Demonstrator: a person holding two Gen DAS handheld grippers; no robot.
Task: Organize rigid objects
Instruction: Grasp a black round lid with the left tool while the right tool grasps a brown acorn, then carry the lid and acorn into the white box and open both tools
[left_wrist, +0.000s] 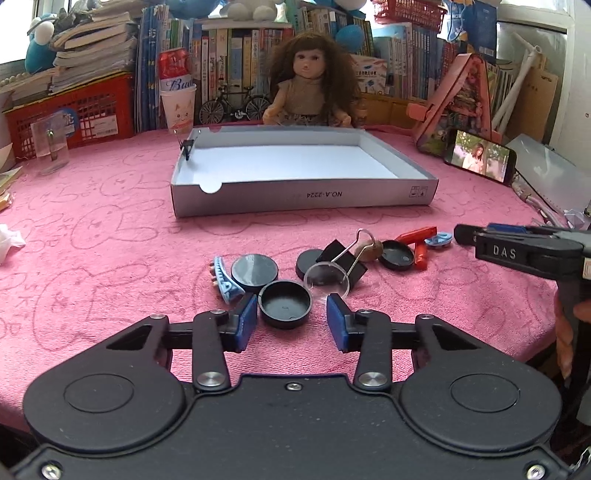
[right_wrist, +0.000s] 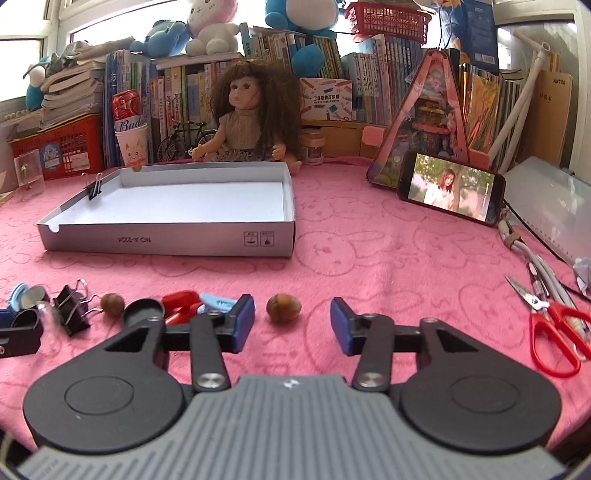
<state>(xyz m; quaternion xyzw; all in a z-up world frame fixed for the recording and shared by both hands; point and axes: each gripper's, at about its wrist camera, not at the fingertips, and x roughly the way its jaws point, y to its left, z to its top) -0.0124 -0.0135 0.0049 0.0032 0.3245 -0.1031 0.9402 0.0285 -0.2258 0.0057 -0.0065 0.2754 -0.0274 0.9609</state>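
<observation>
Left tool (left_wrist: 291, 319) spread wide around a black cap (left_wrist: 285, 304), right tool (right_wrist: 292, 321) equally wide around a nut (right_wrist: 283, 308), both gripping nothing.

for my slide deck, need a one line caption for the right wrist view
Open right gripper lined up on a brown nut on pink cloth.

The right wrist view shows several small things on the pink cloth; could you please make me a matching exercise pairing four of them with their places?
Things:
1. Nut
2. Scissors
3. Phone
4. Small binder clip

Places:
A. Clipped to the box's left wall
B. Leaning at the back right
C. Ahead, between the right gripper's open fingers
D. Flat on the cloth, far right

Pairs: 1-C, 2-D, 3-B, 4-A
</observation>
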